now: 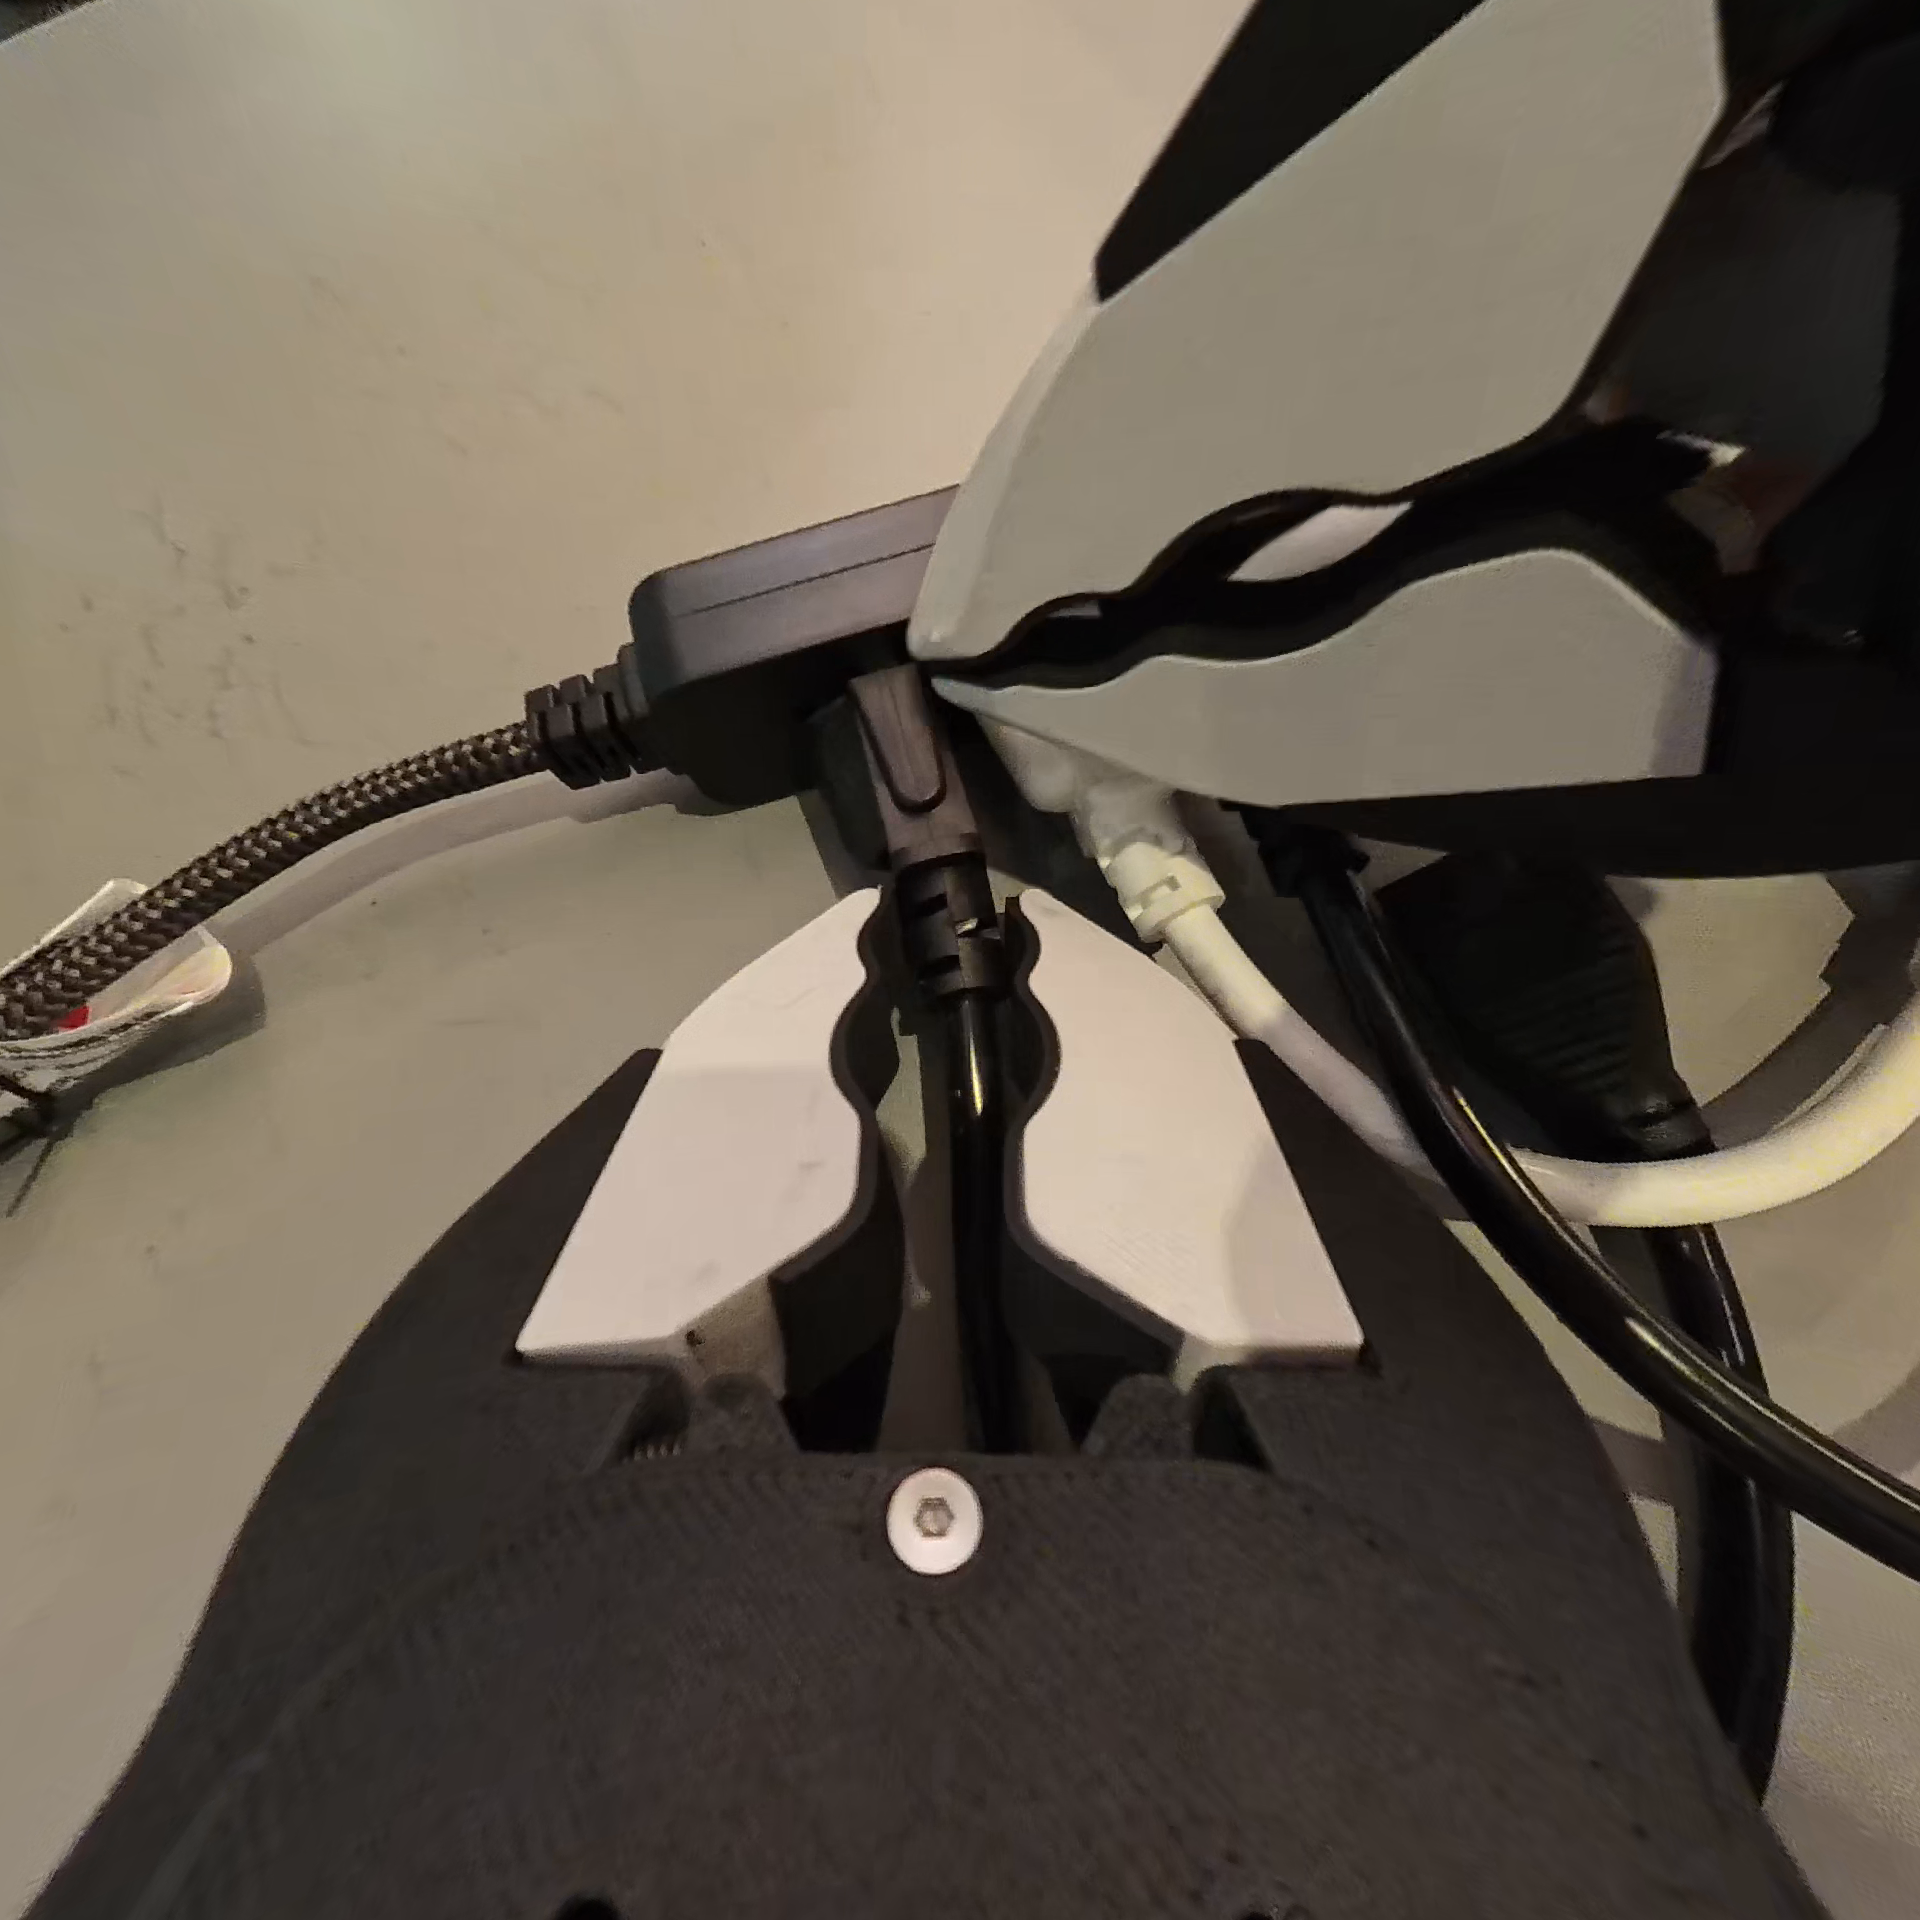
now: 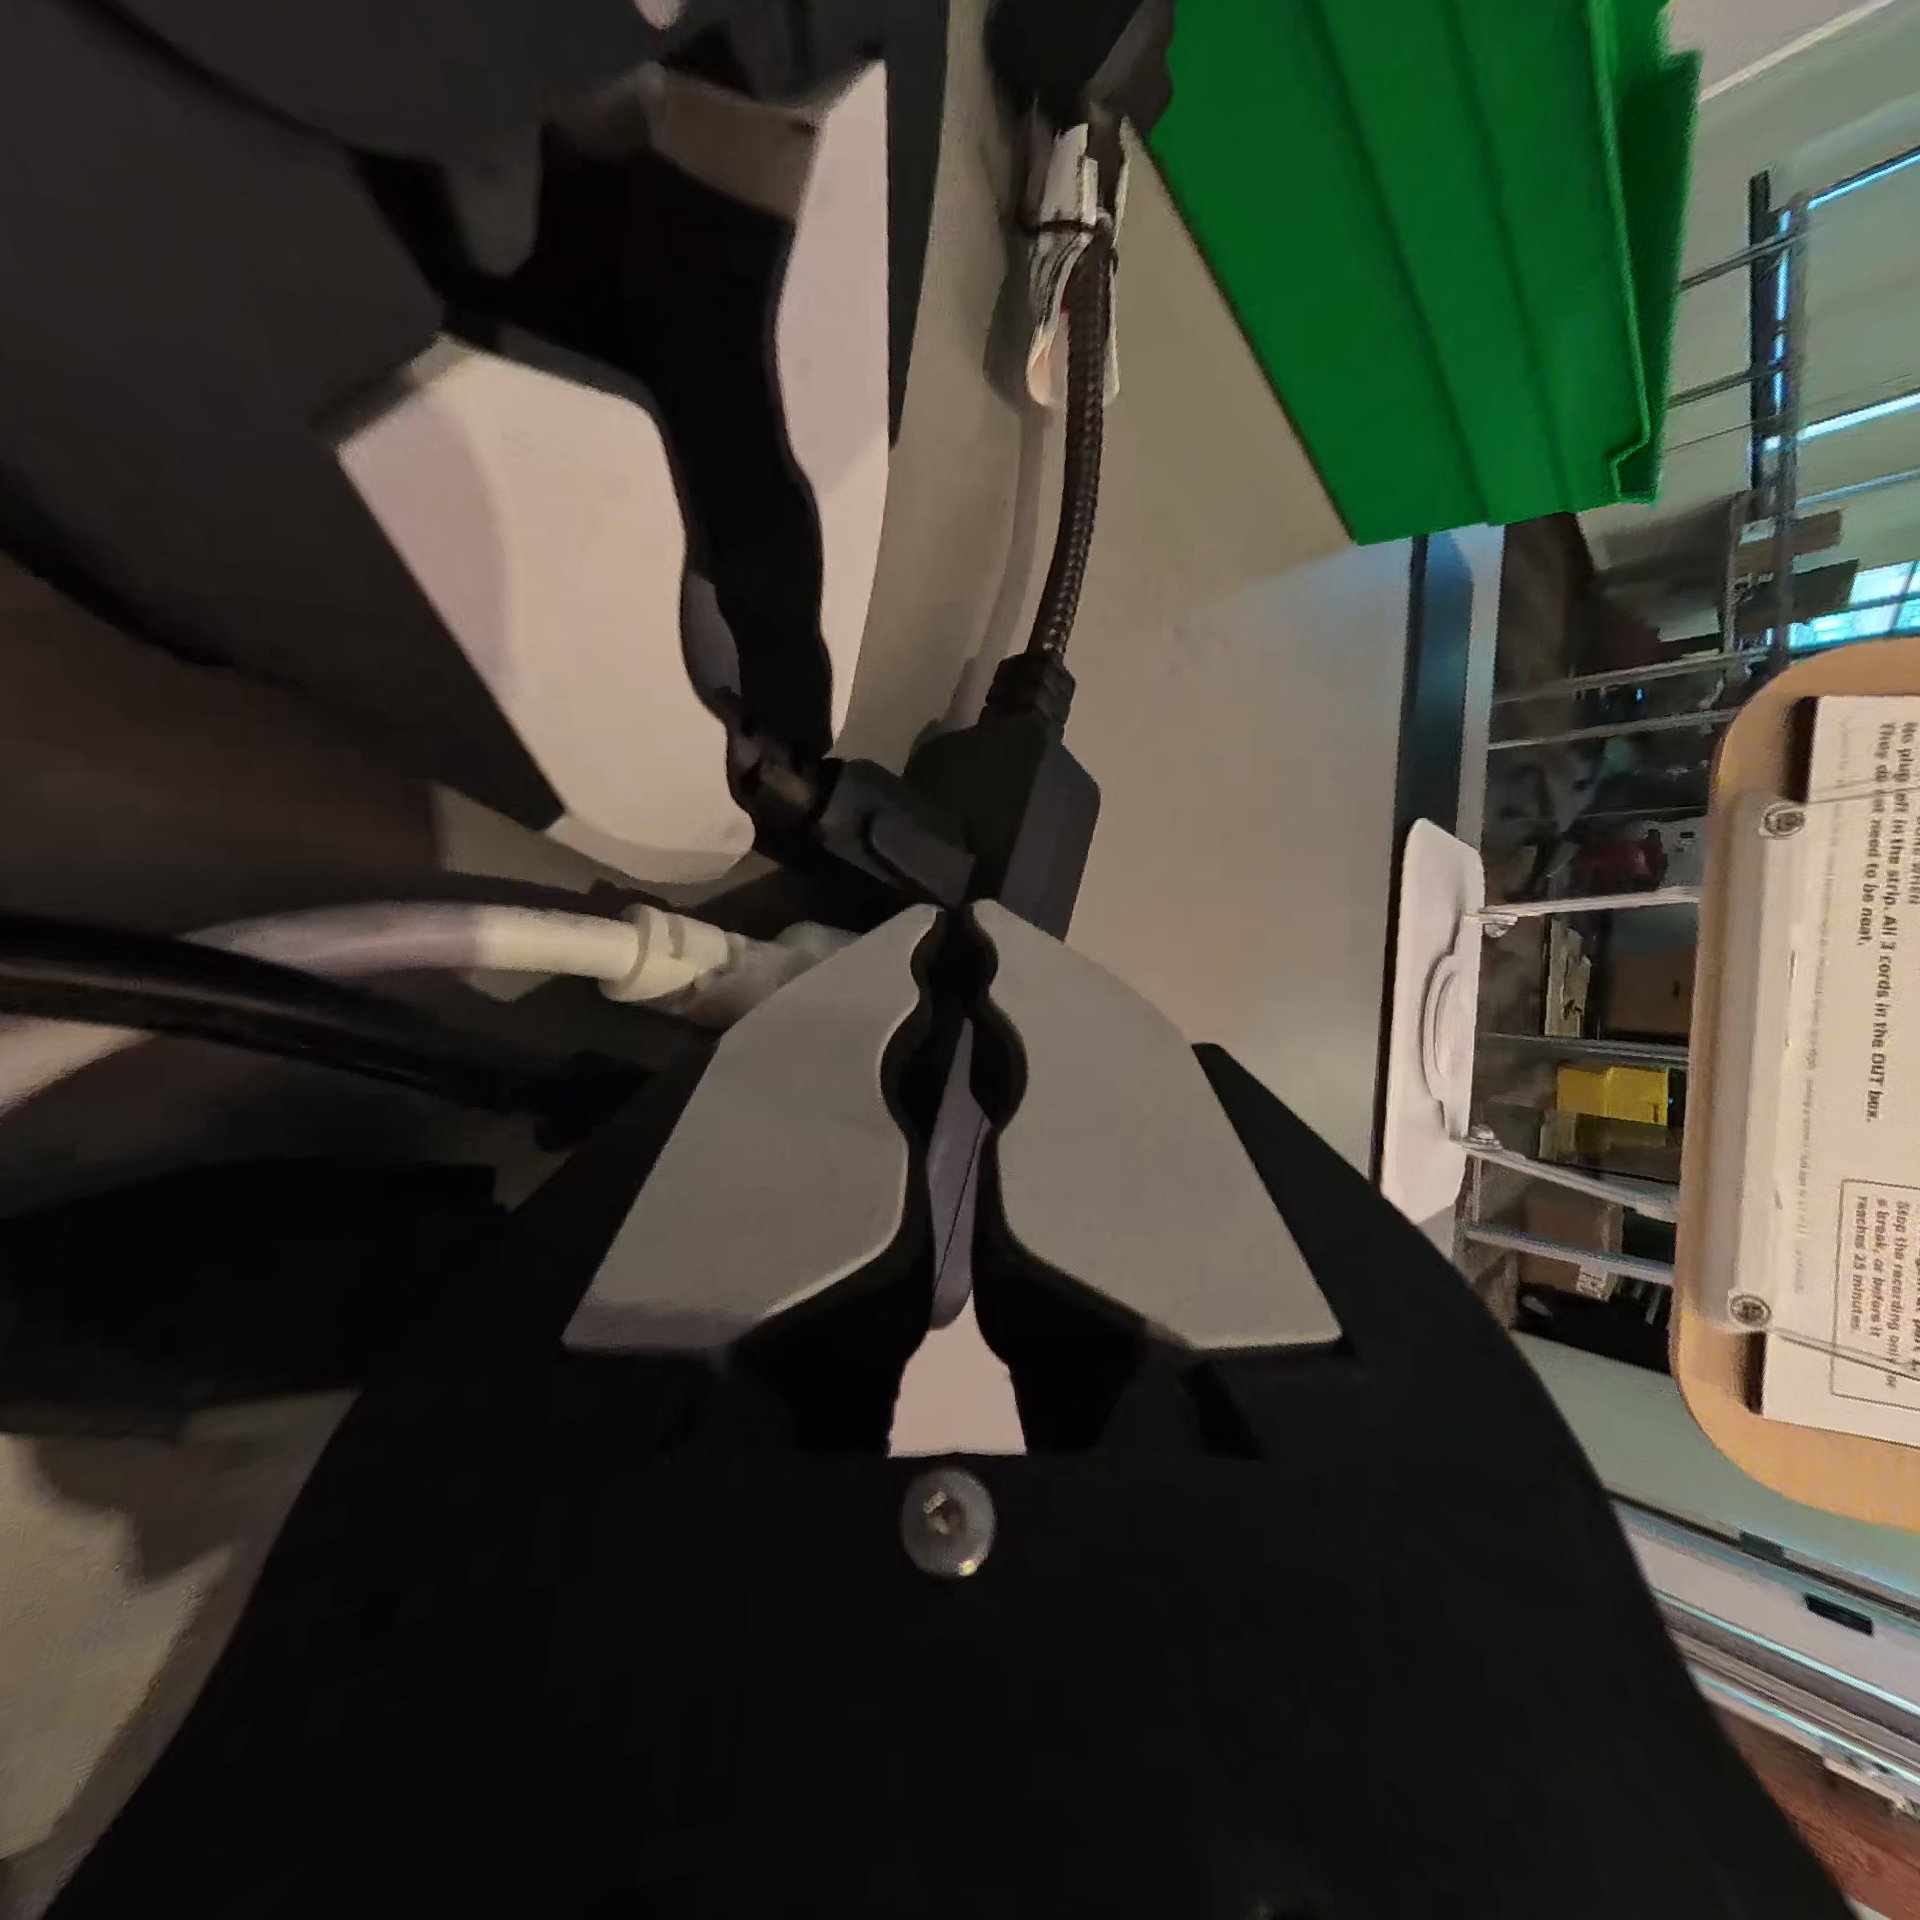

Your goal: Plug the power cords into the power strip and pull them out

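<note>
While clamped with the left gripper (image 1: 951,935) on the black plug (image 1: 914,769) seated in the power strip (image 1: 769,613), pull straight back — right gripper (image 2: 951,935) pinching the strip's near-right edge, steadying.

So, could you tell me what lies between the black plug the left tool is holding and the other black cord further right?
A white plug and cord sits between them, beside the black plug in the power strip, seen in the left wrist view.

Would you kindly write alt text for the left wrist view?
The left gripper is shut on a black power cord just behind its plug, which sits in the grey power strip. The right gripper clamps the strip from the right, beside a plugged-in white cord.
</note>
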Demonstrator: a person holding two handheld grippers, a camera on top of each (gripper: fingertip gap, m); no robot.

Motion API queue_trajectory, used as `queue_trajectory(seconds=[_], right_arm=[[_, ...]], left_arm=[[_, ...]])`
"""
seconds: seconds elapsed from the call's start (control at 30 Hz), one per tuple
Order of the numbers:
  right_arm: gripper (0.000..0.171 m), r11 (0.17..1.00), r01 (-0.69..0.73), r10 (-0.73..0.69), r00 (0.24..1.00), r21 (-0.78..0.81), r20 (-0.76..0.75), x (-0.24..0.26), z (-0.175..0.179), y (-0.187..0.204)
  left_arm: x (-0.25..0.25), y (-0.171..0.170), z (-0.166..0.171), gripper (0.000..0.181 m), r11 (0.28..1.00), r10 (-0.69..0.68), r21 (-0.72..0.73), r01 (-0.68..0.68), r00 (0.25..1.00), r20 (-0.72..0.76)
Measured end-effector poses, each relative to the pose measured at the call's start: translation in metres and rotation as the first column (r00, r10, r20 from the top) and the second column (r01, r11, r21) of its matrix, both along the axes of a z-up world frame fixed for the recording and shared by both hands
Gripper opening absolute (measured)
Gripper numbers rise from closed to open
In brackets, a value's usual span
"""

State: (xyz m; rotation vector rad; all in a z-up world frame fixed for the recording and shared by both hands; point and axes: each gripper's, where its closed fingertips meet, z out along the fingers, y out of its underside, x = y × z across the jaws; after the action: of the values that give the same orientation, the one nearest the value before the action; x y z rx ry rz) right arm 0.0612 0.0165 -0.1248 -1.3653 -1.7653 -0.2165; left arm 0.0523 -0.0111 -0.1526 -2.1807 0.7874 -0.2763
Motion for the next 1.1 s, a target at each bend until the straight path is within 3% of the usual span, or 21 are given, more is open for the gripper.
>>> queue_trajectory(seconds=[0.23, 1.1], right_arm=[[0.002, 0.997, 0.053, -0.056, 0.996, 0.055, 0.067, 0.001, -0.001, 0.002], [0.005, 0.998, 0.064, -0.066, 0.995, 0.027, 0.071, 0.000, -0.003, -0.004]], left_arm=[[-0.001, 0.000, -0.001, 0.016, 1.000, 0.021, -0.010, -0.020, 1.000, 0.010], [-0.009, -0.018, -0.001, 0.013, 0.998, 0.055, -0.016, -0.054, 0.998, 0.020]])
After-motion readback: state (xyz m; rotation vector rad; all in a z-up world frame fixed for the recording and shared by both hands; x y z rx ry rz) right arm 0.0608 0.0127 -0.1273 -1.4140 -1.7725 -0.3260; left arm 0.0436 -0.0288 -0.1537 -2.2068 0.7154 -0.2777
